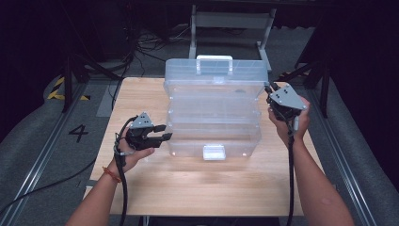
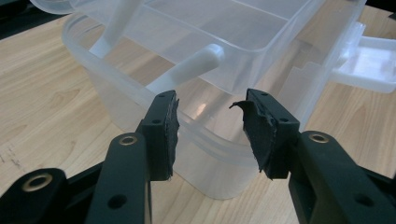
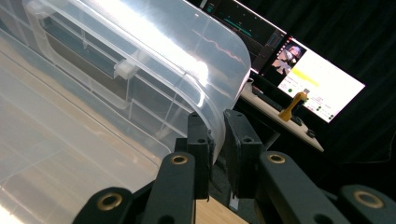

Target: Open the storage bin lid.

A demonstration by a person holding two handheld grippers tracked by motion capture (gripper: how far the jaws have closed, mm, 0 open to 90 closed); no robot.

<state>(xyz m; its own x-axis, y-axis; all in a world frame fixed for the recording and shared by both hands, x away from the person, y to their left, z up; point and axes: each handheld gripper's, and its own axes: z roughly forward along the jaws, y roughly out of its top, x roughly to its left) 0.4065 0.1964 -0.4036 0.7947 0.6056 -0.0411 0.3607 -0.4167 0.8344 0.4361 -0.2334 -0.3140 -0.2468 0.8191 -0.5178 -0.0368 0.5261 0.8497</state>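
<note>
Progress is looking partial: right gripper [image 3: 215,154] is pinching the tiered organiser box's [image 1: 214,110] raised lid [image 3: 187,60], left gripper [image 2: 210,126] is waiting wide apart beside its base.

Clear storage box [image 1: 214,110] fills mid-table; bare table [image 1: 197,188] in front leaves room to pass

Light wooden table top [image 1: 141,99] in front of me, pale grain, set on a grey carpeted floor [image 1: 28,127]. A black painted numeral "4" [image 1: 78,133] sits on the floor to my left, beside a long metal floor rail [image 1: 42,160]. Yellow-and-black striped tape [image 1: 57,88] lies farther back on that side. Black cables [image 1: 141,47] are tangled beyond the table's far edge, near a grey metal frame [image 1: 234,20]. Off to the side, a lit computer monitor [image 3: 322,84] stands on a desk [image 3: 275,114], with a small yellow bottle [image 3: 293,105] upright before it.
</note>
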